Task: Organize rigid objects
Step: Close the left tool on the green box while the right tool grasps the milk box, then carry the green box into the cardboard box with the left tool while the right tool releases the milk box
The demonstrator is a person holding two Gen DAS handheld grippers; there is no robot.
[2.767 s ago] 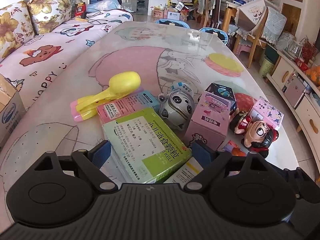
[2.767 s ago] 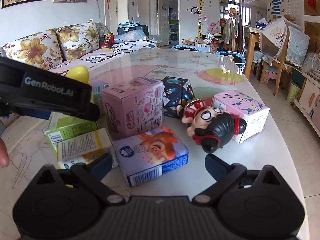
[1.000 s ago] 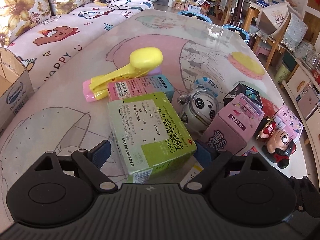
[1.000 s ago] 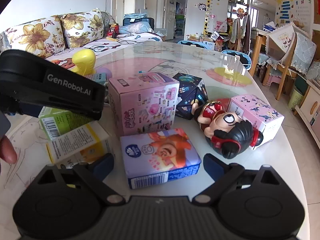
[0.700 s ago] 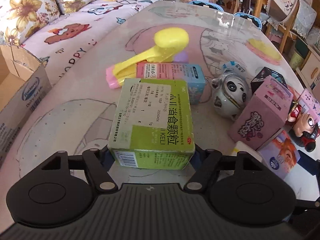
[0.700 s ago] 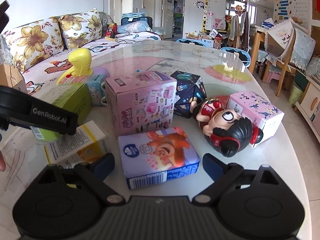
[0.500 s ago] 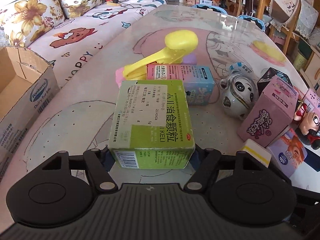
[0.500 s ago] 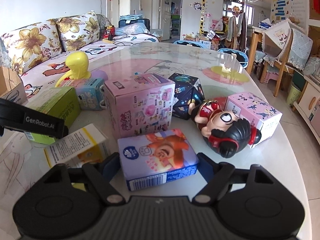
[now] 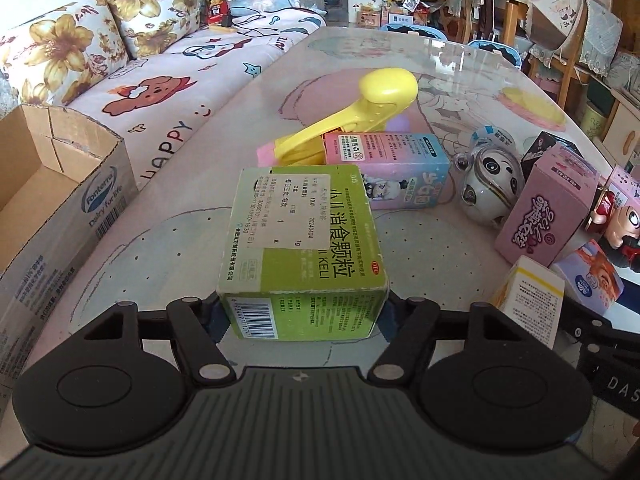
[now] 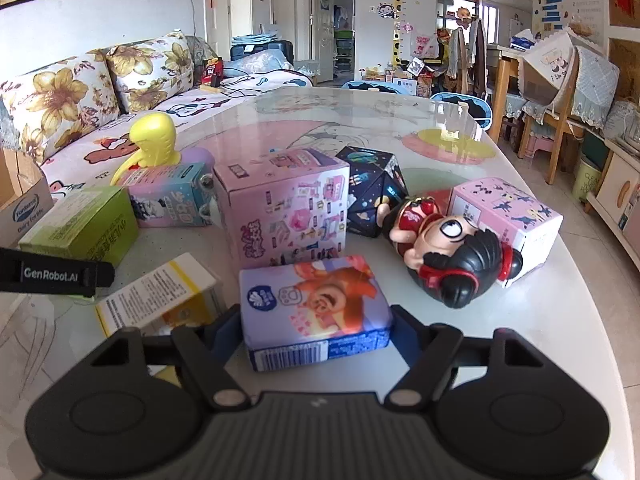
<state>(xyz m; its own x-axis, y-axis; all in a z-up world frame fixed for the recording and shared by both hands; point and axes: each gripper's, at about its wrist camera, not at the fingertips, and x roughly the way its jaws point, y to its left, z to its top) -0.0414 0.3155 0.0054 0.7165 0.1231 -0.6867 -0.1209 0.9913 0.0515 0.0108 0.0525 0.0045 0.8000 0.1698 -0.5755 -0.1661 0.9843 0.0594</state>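
The left tongs [image 9: 303, 314] clamp the near end of the green box [image 9: 302, 248], one pad on each long side; their jaws have just been closing onto it. The box fills the centre of the left wrist view, its long axis running straight away from the tongs toward the yellow clip [image 9: 356, 120] in the upper middle. The open cardboard carton [image 9: 60, 204] lies at the left edge of that frame, off the table [image 9: 180, 248] and nearest this hand, so a leftward carry looks like the coming move. In the right wrist view, the right tongs [image 10: 316, 332] have just been closing and now pinch the blue box [image 10: 316, 306] at lower centre.
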